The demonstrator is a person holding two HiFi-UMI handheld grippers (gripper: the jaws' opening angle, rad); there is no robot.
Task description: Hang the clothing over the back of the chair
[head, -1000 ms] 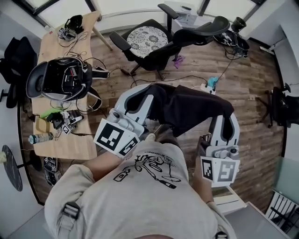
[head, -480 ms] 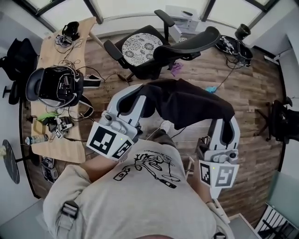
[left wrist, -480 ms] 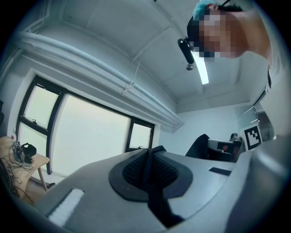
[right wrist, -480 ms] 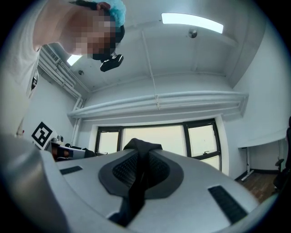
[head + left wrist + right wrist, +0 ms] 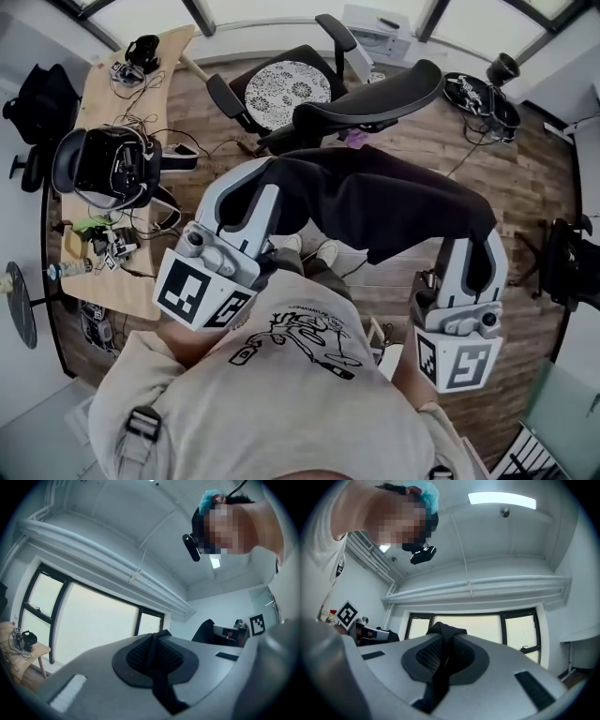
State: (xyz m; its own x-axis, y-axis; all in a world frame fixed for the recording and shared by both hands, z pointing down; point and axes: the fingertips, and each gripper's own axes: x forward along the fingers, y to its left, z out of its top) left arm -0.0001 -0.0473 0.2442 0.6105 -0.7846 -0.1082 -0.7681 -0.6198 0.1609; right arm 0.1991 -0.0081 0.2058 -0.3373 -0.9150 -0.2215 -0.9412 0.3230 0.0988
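A dark garment (image 5: pixel 375 202) hangs stretched between my two grippers, held up in front of the person. The left gripper (image 5: pixel 255 180) is shut on its left end and the right gripper (image 5: pixel 479 239) on its right end. Just beyond the cloth is a black office chair, its curved backrest (image 5: pixel 375 94) toward me and a patterned cushion (image 5: pixel 286 89) on the seat. In the left gripper view, the left gripper (image 5: pixel 154 641) pinches a dark strip of fabric (image 5: pixel 159 681). The right gripper (image 5: pixel 445 637) likewise clamps fabric (image 5: pixel 439 672) in the right gripper view. Both point slightly upward at windows and ceiling.
A wooden desk (image 5: pixel 127 291) at the left carries cables, small devices and a black headset (image 5: pixel 112 164). Cables trail over the wooden floor (image 5: pixel 525 169). Dark equipment (image 5: pixel 478 94) lies at the upper right, and another black chair (image 5: pixel 562 253) is at the right edge.
Both grippers have risen and moved forward with the garment. Its far edge now sits close to the chair's backrest.
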